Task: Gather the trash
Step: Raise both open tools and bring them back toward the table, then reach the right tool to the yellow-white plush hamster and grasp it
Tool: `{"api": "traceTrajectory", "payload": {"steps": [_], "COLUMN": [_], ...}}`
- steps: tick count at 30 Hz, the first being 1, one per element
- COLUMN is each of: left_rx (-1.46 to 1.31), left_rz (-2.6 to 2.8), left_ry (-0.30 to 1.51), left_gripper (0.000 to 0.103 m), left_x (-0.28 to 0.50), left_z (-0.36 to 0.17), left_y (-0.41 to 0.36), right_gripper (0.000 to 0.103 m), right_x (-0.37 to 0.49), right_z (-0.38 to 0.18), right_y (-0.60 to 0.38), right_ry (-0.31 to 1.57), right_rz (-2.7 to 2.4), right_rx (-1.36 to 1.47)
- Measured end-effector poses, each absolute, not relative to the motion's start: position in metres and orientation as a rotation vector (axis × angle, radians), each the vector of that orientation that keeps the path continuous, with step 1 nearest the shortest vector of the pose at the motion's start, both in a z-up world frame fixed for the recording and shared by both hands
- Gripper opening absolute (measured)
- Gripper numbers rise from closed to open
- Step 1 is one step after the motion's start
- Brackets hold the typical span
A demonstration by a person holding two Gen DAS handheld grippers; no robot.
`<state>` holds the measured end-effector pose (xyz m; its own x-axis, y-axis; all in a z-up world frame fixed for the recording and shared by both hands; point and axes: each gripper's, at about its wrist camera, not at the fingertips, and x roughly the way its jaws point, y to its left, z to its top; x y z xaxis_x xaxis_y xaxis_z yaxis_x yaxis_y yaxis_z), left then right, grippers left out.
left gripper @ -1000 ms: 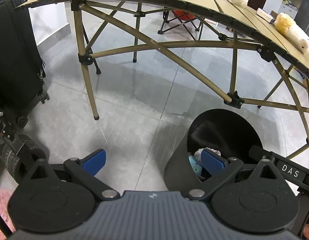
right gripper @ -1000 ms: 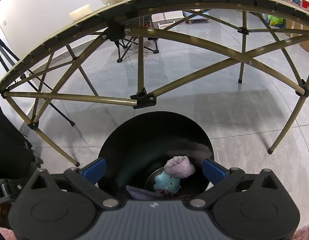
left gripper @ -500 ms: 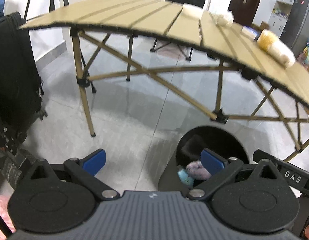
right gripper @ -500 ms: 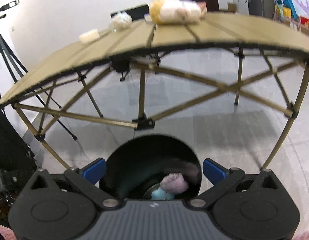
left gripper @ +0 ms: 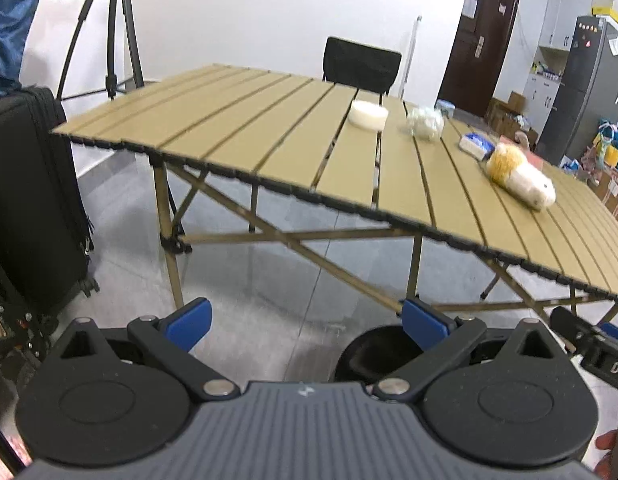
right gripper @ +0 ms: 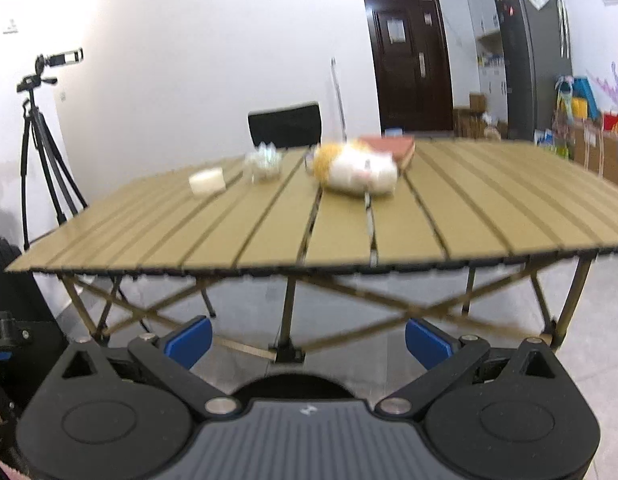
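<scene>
- The left tongs [left gripper: 305, 322] are released, blue pads spread wide with nothing between them.
- The right tongs [right gripper: 309, 338] are likewise released and empty.
- A black bin [left gripper: 369, 354] stands on the floor just below both tongs, in front of the bench [left gripper: 269, 148].
- On the bench lie a white puck [left gripper: 368, 114], a crumpled clear wrapper [left gripper: 424, 123] and a plush toy [left gripper: 519, 178].
</scene>
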<state>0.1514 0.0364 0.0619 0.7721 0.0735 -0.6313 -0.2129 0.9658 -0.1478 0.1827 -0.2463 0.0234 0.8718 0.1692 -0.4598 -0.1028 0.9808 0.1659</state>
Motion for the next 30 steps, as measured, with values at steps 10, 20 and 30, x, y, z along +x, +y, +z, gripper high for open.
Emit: {"api": "traceTrajectory", "payload": {"steps": [10, 20, 30], "left_rx": [-0.212, -0.204, -0.202], "left_rz": [0.172, 0.176, 0.169], "left_ry": [0.617, 0.585, 0.571], "left_gripper": [0.103, 0.103, 0.103], "left_x": [0.169, 0.200, 0.245], "left_z": [0.086, 0.098, 0.106], "left_y": [0.029, 0.017, 0.007], "right_gripper": [0.103, 0.103, 0.103], "right_x": [0.203, 0.232, 0.275], "right_z": [0.057, 0.068, 0.077], "right_y": [-0.269, -0.278, -0.280], "right_ry": [0.376, 0.331, 0.310], "right_rz": [0.096, 0.095, 0.104], "right_rx": [0.168, 0.186, 0.183]}}
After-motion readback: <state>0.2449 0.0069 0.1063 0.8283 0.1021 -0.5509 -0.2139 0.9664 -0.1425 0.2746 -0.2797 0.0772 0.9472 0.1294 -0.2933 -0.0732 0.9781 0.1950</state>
